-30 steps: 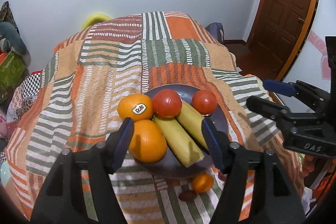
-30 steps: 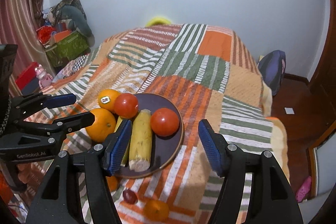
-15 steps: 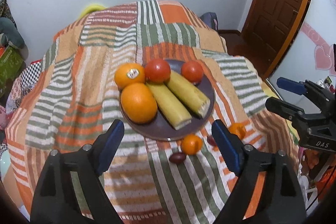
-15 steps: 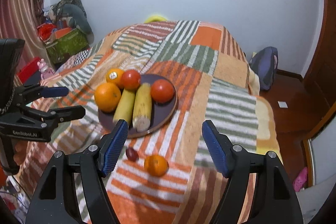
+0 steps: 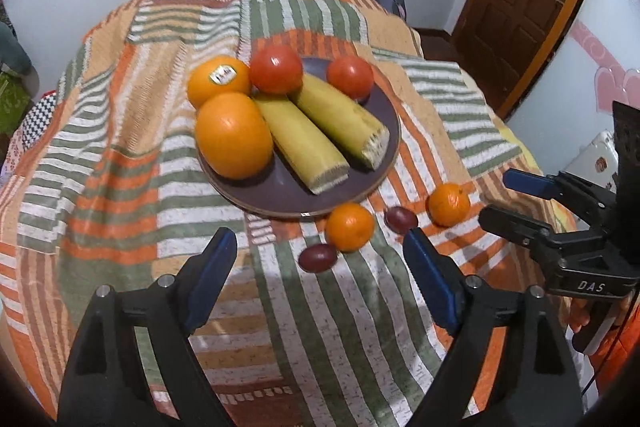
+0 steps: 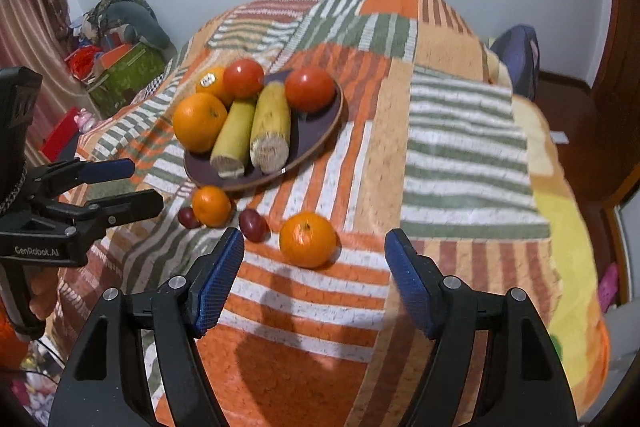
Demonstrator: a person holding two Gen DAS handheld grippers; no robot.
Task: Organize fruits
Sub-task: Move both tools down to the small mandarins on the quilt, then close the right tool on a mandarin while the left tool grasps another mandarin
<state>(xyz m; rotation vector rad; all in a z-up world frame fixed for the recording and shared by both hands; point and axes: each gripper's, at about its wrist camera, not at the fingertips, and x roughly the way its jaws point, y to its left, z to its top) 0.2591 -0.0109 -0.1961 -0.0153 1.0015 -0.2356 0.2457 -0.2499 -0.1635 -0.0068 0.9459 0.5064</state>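
Two grippers, left (image 5: pixel 320 263) and right (image 6: pixel 314 263), hover wide open, empty, at lower frame. Loaded plate (image 5: pixel 376 171) sits centre frame on striped blanket (image 5: pixel 120 187); two tangerines (image 5: pixel 349 226), two grapes (image 5: pixel 318 257) lie loose below it.

Four oranges (image 5: pixel 233 135), two tomatoes (image 5: pixel 276 69), two bananas (image 5: pixel 302 143), two grapes (image 5: pixel 318 257)

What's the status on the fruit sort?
Left gripper open, empty. Right gripper open, empty. Two tangerines and two grapes off the plate. Nothing blocking.
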